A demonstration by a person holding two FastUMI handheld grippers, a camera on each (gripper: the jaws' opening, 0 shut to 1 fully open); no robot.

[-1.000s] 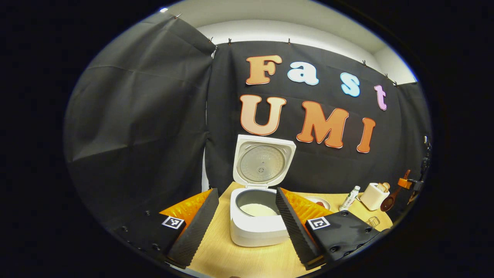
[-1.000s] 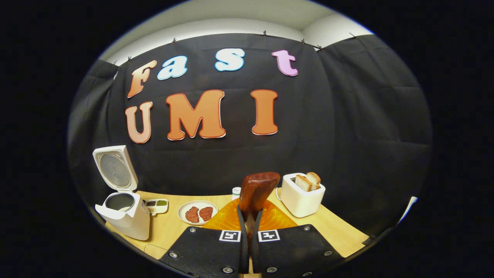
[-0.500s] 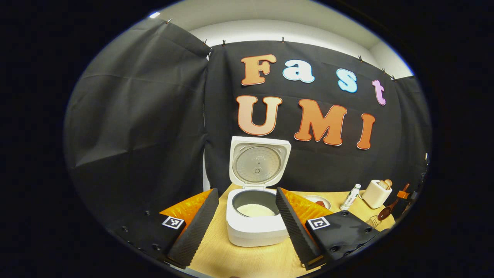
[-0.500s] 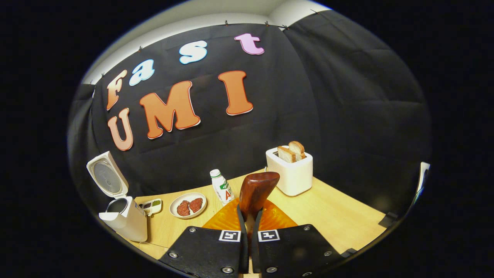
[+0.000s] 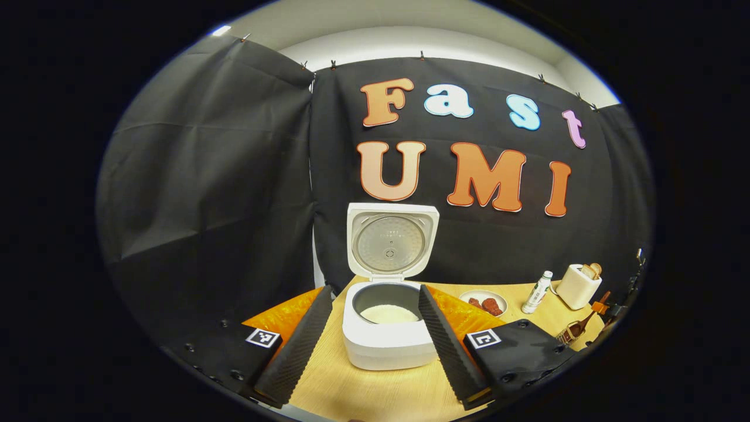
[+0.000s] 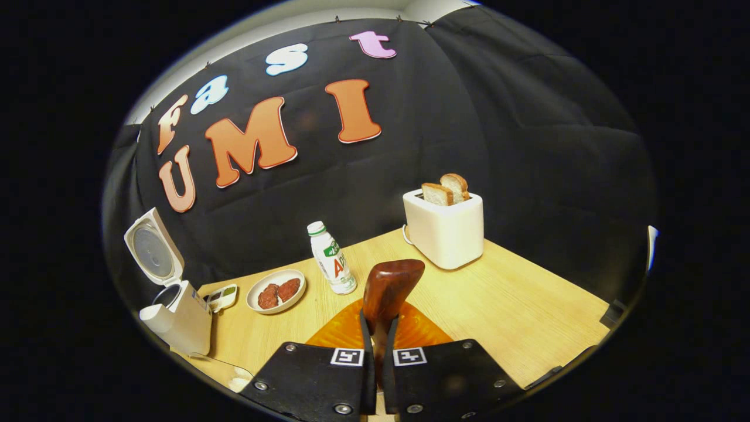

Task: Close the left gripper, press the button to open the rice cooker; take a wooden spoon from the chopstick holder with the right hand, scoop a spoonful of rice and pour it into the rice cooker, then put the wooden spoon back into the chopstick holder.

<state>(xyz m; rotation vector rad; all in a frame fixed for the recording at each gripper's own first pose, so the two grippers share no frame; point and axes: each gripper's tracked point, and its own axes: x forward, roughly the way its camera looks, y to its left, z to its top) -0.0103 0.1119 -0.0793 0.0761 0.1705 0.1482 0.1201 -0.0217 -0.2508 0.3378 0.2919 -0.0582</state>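
While right tongs [image 6: 378, 328] clamp wooden spoon [image 6: 389, 287], left tongs [image 5: 375, 334] gape; bottle [image 6: 330, 258], toaster [image 6: 446, 228] ahead.

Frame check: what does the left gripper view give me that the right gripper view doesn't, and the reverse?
Left gripper view: white rice down in the pot, framed by the left gripper with jaws open. Right gripper view: the wooden spoon clamped in the right gripper, plus a small divided dish beside the cooker. Shared: the rice cooker with lid up, the plate of meat, bottle, toaster.
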